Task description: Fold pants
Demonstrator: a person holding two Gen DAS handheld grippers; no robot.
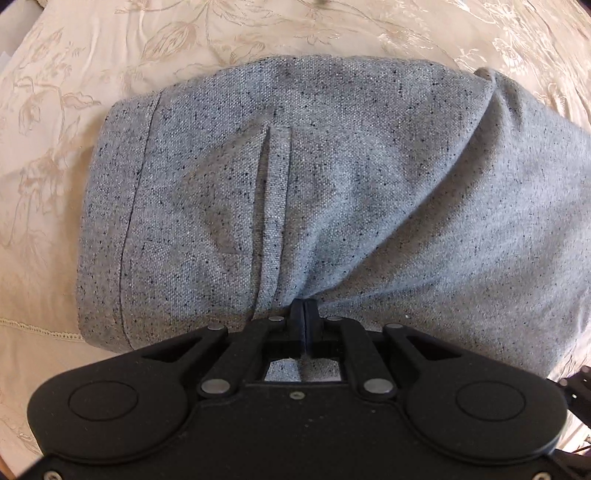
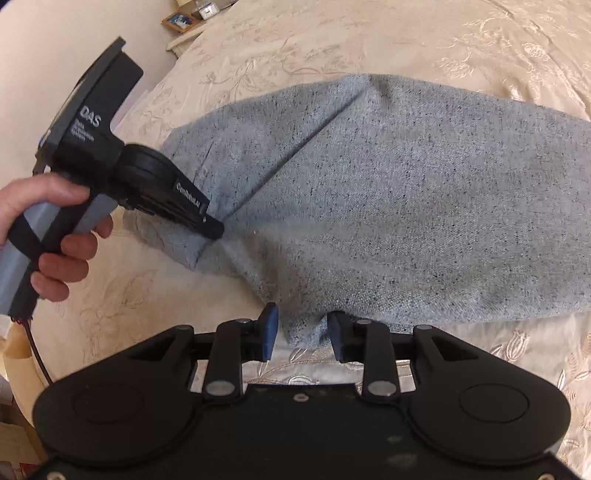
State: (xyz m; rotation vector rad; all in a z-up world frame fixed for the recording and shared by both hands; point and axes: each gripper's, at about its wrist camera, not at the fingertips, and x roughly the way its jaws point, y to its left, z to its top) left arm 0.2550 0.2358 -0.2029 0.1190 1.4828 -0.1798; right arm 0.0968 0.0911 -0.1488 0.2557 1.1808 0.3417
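Grey speckled pants (image 1: 332, 184) lie folded over on a cream embroidered bedspread (image 1: 110, 55). The hemmed edge is at the left in the left wrist view. My left gripper (image 1: 304, 310) points down and is shut on a pinch of the pants' near edge. In the right wrist view the pants (image 2: 406, 203) stretch to the right, and the left gripper (image 2: 218, 234), held by a hand (image 2: 55, 221), grips their left corner. My right gripper (image 2: 303, 328) stands open at the near edge. A bump of grey cloth sits between its fingers (image 2: 267, 325), with gaps on both sides.
The bedspread (image 2: 369, 37) extends all around the pants. Beyond the bed's far left edge stands a small table with a picture frame (image 2: 179, 20) and a little clock (image 2: 208, 11). A cable hangs from the left gripper's handle.
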